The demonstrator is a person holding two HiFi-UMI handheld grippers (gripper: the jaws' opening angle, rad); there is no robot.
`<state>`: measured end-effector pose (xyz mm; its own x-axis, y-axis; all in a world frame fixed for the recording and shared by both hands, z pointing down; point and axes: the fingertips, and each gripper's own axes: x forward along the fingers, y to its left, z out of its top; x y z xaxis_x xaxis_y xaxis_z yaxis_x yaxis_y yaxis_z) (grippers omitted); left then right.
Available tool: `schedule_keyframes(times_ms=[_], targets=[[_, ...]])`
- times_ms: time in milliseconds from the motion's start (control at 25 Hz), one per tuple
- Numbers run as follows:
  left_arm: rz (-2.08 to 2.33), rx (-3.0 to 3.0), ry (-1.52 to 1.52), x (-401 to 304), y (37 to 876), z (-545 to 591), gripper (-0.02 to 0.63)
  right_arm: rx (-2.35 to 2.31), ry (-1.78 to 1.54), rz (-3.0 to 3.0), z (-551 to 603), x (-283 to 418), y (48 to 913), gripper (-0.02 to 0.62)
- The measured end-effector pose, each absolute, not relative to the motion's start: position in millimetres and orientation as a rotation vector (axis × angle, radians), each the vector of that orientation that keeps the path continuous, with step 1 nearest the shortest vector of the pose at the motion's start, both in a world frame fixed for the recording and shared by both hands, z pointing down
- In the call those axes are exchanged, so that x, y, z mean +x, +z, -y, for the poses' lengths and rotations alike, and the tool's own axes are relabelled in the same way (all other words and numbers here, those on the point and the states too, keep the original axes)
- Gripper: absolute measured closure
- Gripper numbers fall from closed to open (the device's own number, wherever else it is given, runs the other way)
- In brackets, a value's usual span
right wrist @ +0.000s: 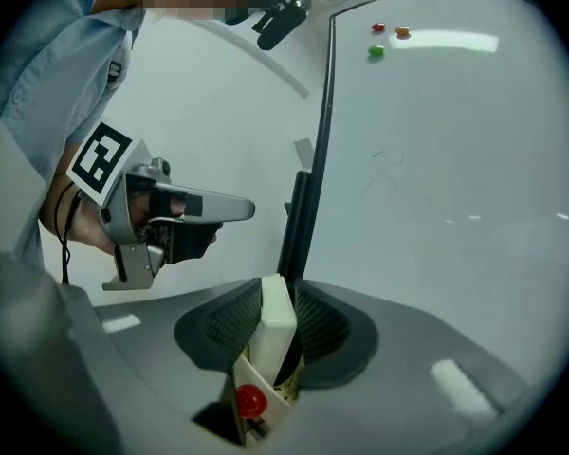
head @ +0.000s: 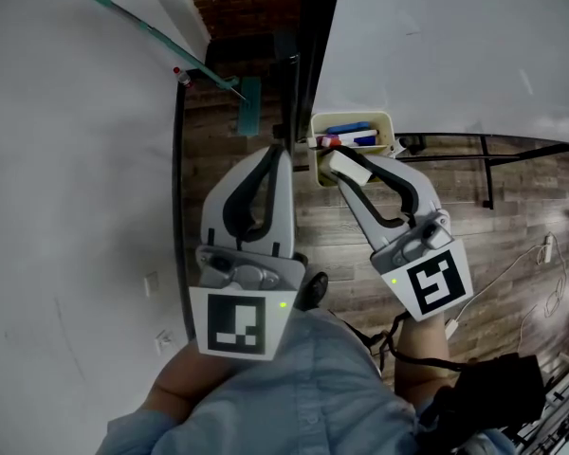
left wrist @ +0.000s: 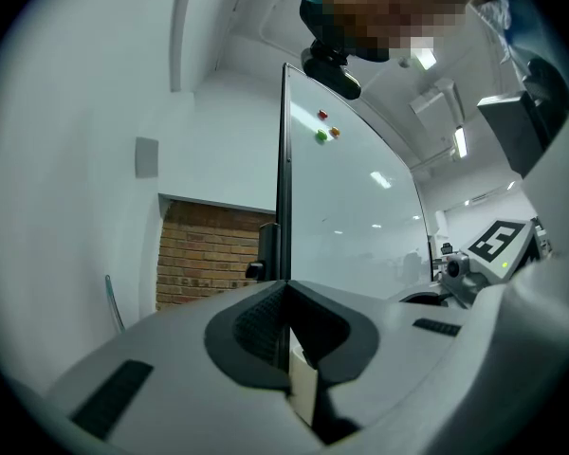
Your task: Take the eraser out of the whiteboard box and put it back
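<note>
My right gripper point(head: 341, 166) is shut on the white eraser point(head: 349, 169), which stands on edge between its pads point(right wrist: 229, 322). In the right gripper view the eraser point(right wrist: 275, 318) sits just above the cream whiteboard box point(head: 353, 118), by a red marker cap point(right wrist: 250, 401). The box hangs at the whiteboard's lower corner and holds blue markers point(head: 353, 133). My left gripper point(head: 281, 152) is shut on nothing, beside the box's left side, pointing at the board's black edge point(left wrist: 284, 178). A cream corner of the box point(left wrist: 303, 394) shows below its jaws.
The whiteboard point(head: 455, 45) fills the upper right, with coloured magnets point(right wrist: 376, 52) on it. A white wall lies at left, with a teal strip point(head: 156, 34) and a teal block point(head: 248, 107). Black stand bars point(head: 484, 164), cables and a black bag point(head: 498, 387) are on the wooden floor.
</note>
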<state>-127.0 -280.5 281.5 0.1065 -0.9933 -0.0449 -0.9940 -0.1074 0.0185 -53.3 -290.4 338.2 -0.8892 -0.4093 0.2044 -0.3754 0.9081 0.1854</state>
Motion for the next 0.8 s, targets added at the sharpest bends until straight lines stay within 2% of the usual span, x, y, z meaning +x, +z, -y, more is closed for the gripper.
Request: schedule_keyframes(times_ms=[360, 800], targets=[[-2.102, -2.349, 0.041, -128, 293, 294, 0.601, 0.507, -0.151, 2.785, 294, -62, 372, 0.482], [-2.096, -2.357, 0.026, -121, 296, 300, 0.601, 0.502, -0.127, 2.777, 295, -58, 373, 0.462]])
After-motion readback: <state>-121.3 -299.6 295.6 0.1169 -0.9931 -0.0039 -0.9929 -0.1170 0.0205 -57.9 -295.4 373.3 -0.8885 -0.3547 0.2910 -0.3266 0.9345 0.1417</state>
